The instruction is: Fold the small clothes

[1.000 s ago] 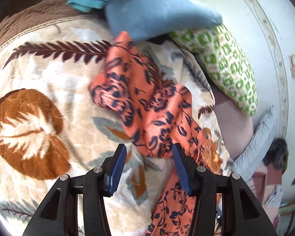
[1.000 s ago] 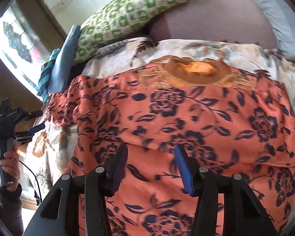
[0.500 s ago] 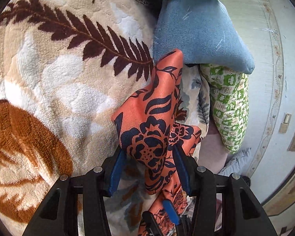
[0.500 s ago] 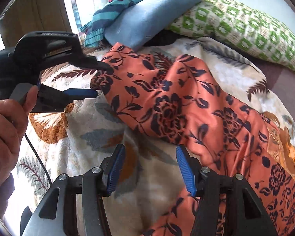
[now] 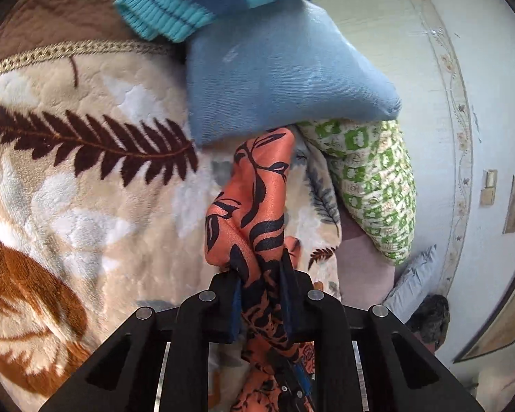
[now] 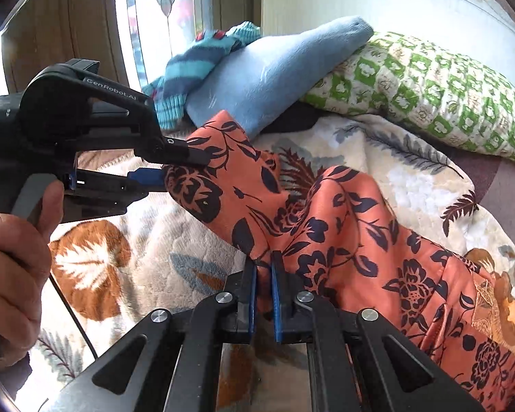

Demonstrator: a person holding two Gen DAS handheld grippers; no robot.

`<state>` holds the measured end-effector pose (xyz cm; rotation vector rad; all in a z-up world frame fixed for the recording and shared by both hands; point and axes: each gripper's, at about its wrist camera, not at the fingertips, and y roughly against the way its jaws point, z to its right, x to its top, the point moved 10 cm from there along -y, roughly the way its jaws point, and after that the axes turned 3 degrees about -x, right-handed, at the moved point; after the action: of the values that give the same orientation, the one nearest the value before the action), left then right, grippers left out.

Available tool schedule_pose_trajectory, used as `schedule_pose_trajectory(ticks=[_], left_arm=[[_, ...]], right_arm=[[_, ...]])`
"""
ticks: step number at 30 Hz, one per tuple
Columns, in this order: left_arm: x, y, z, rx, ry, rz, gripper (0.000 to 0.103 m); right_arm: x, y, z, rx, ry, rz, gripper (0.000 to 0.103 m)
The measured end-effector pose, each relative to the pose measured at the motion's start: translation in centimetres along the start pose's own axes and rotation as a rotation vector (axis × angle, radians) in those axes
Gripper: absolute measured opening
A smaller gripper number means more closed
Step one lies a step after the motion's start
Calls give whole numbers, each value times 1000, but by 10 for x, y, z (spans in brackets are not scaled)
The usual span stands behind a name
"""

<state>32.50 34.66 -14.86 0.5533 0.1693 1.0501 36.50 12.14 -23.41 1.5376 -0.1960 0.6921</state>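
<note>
Orange satin with dark navy flowers, the small garment is lying across a plush leaf-patterned blanket, running from the far left down to the near right, where the frame edge is cutting it off. A corner at its far-left end is sitting between the fingers of the left gripper, whose jaws are closing narrow on the cloth; in the left wrist view that bunch of fabric is rising out of the left gripper and hiding the blanket behind it. Nearer, the right gripper is pinching a fold along the garment's near edge, pads almost together. A hand is gripping the left tool's handle, partly out of frame. Beyond, a blue cushion is covering part of a striped knit piece, and a green-patterned pillow is lying to the right.
</note>
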Motion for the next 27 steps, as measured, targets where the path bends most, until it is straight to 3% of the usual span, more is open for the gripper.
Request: schedule_pose_trajectory(ticks=[5,9,14,17,19,24,27], left_arm=[[-55,-6,88,-34,-201,-29,17],[-130,-51,146,-39,-349,-135,17],[-263,-152,180,13,-497,-386,17],[-342,-205,171,110,-582,-539,17],[-377,-222,163,153,-603,-611,17],[-402,-222,175,173,-718,-668,20],[-383,-181,181,116,-748,-622,25]], right_arm=[[-14,60,43,41,-179,79,6],[-55,104,102,57,-374,102,6],[-154,134,179,73,-670,39,7],[-225,141,215,42,-801,-53,12],[-264,153,235,20,-873,-89,12],[-306,193,277,-10,-966,-49,14],[-304,208,300,-32,-1000,8,30]])
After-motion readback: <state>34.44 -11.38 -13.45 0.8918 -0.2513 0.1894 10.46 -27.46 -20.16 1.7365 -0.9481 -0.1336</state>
